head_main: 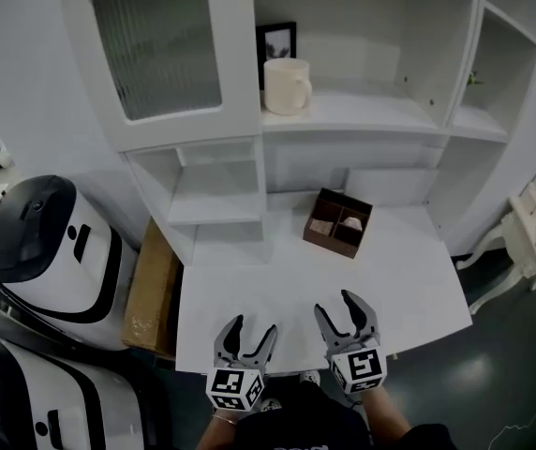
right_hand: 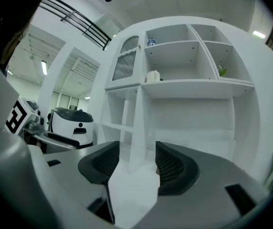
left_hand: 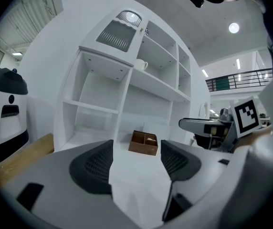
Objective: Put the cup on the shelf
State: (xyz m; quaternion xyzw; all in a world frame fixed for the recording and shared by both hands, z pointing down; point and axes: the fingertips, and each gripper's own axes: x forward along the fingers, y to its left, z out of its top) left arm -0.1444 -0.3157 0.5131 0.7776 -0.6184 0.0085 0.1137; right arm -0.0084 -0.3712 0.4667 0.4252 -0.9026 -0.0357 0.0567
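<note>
As cup (head_main: 287, 85) sits shelved, hand-held grippers (head_main: 245, 340) (head_main: 346, 312) well below

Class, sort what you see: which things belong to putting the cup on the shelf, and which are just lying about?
Belongs to the job: cup, shelf, left gripper, right gripper (jaws of both apart, empty).
Just lying about: brown box, picture frame, white machine, cardboard.

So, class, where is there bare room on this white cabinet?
The white shelf right of the cream ceramic mug is bare; so is the white desktop in front of the brown wooden divided box. Crowded: mug and black picture frame.
</note>
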